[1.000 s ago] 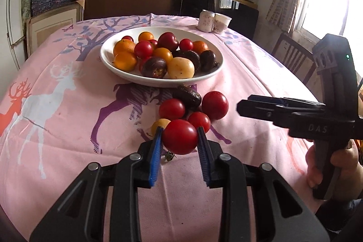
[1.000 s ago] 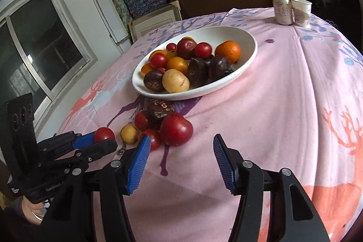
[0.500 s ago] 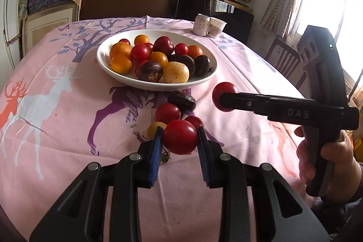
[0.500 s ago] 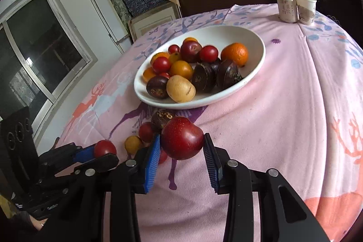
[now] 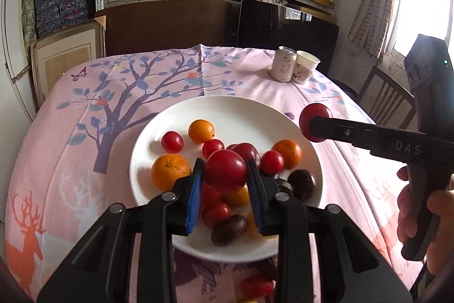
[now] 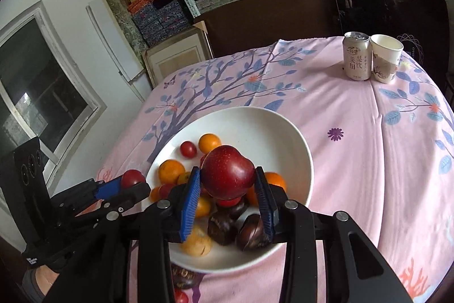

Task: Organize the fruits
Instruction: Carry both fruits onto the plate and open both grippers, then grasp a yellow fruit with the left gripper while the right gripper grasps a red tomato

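A white bowl (image 5: pixel 235 110) on the pink tablecloth holds several tomatoes, oranges and dark fruits. My left gripper (image 5: pixel 225 175) is shut on a red tomato (image 5: pixel 225 171) and holds it above the bowl's near half. My right gripper (image 6: pixel 227 183) is shut on a dark red plum (image 6: pixel 227 171) and holds it above the bowl (image 6: pixel 283 138). In the left wrist view the right gripper comes in from the right with the plum (image 5: pixel 312 118) over the bowl's right rim. In the right wrist view the left gripper shows at the left with the tomato (image 6: pixel 132 178).
A drink can (image 6: pixel 356 56) and a paper cup (image 6: pixel 386 58) stand at the table's far right. A few fruits lie on the cloth in front of the bowl (image 5: pixel 255 286). A wooden chair (image 5: pixel 388 98) stands right of the table. Shelves with boxes fill the back wall.
Both grippers have risen and moved forward from the loose fruits to above the bowl, each carrying its fruit. The right gripper shut on the plum a second ago.
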